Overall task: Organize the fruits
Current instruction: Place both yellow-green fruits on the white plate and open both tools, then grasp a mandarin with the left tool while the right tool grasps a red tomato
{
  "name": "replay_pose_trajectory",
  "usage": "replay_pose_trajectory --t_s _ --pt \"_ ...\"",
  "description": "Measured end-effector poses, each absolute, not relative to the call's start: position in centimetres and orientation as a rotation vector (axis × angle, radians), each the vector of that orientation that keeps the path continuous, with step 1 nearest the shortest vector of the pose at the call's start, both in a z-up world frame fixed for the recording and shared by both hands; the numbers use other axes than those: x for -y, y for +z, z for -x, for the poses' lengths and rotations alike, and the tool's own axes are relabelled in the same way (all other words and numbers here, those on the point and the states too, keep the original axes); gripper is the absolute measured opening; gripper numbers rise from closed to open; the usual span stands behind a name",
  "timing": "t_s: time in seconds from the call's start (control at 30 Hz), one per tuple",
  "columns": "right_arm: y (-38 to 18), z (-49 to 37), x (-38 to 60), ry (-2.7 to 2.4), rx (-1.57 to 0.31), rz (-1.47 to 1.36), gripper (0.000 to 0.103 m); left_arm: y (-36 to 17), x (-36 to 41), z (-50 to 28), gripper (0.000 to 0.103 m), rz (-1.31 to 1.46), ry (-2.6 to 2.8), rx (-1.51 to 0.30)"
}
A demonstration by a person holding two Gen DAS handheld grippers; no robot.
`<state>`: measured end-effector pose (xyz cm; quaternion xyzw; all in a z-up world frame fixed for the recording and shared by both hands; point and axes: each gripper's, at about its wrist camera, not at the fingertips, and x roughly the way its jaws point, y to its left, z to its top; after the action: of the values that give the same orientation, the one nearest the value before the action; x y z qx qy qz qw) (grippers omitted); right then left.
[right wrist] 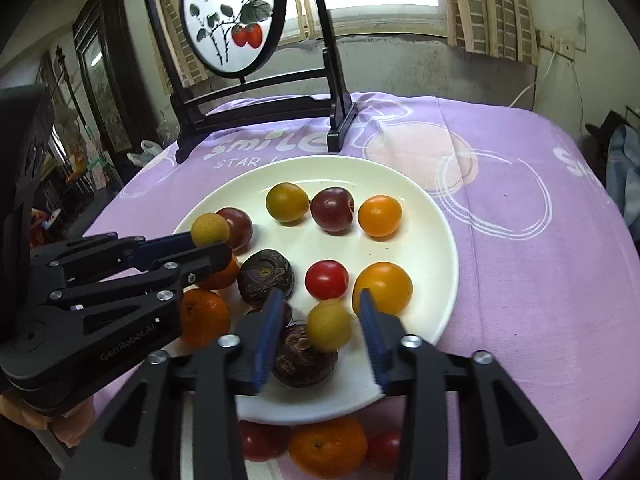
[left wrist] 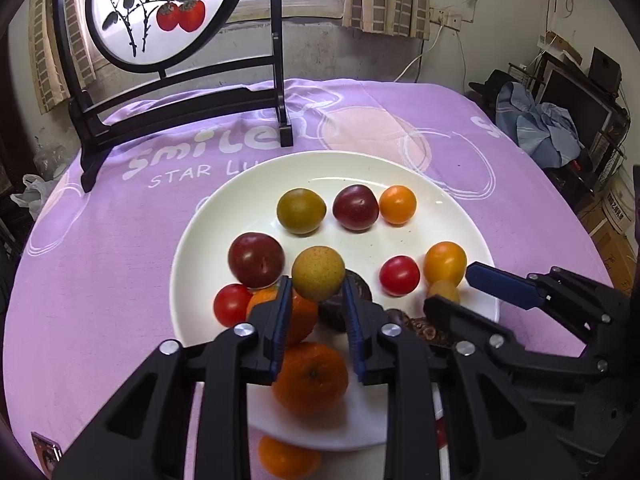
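A white plate (left wrist: 224, 216) on the purple cloth holds several small fruits: plums, tomatoes, oranges, dark wrinkled passion fruits. My left gripper (left wrist: 316, 284) is shut on a speckled yellow-green fruit (left wrist: 318, 267), held just above the plate's near left; it also shows in the right wrist view (right wrist: 210, 229). My right gripper (right wrist: 320, 306) is open around a small yellow fruit (right wrist: 329, 325) at the plate's near side; its fingers (left wrist: 500, 284) reach in from the right. An orange (left wrist: 310, 376) lies under my left fingers.
A black stand with a round persimmon painting (left wrist: 156, 12) stands at the table's far left. An orange (right wrist: 327, 446) and red tomatoes (right wrist: 264, 438) lie on the cloth near the plate's front edge. The cloth to the right (right wrist: 540, 280) is bare.
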<state>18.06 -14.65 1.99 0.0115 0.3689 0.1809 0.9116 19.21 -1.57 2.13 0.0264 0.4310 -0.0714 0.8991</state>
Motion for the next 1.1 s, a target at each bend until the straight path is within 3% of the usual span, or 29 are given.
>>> replay_pose_trajectory --t_s 0.07,0.1,0.3,0.4,0.63,1.1 --pt "1.8 -18.0 15.1 0.38 -0.764 -0.037 0.048 2.2 1.5 -19.1 0.052 -0.052 -0.129 -0.871" --pt "1.8 -18.0 15.5 0.383 -0.767 -0.051 0.048 2.3 1.5 -19.0 0.056 -0.05 -0.122 -0.861" --pt "2.7 -16.5 17.2 0.386 -0.758 -0.087 0.05 2.8 1.0 -17.3 0.062 -0.036 -0.128 -0.855" --pt "3.1 -15.1 17.7 0.388 -0.744 -0.096 0.056 3.2 0.7 -15.6 0.072 -0.042 -0.123 -0.836" --pt "1.7 -11.6 17.5 0.4 -0.772 -0.067 0.057 3.0 -0.2 -11.1 0.092 -0.036 -0.101 -0.814" --pt "-1.0 -6.9 14.5 0.435 -0.832 0.009 0.058 0.0 -3.4 -7.6 0.093 0.026 -0.069 -0.874"
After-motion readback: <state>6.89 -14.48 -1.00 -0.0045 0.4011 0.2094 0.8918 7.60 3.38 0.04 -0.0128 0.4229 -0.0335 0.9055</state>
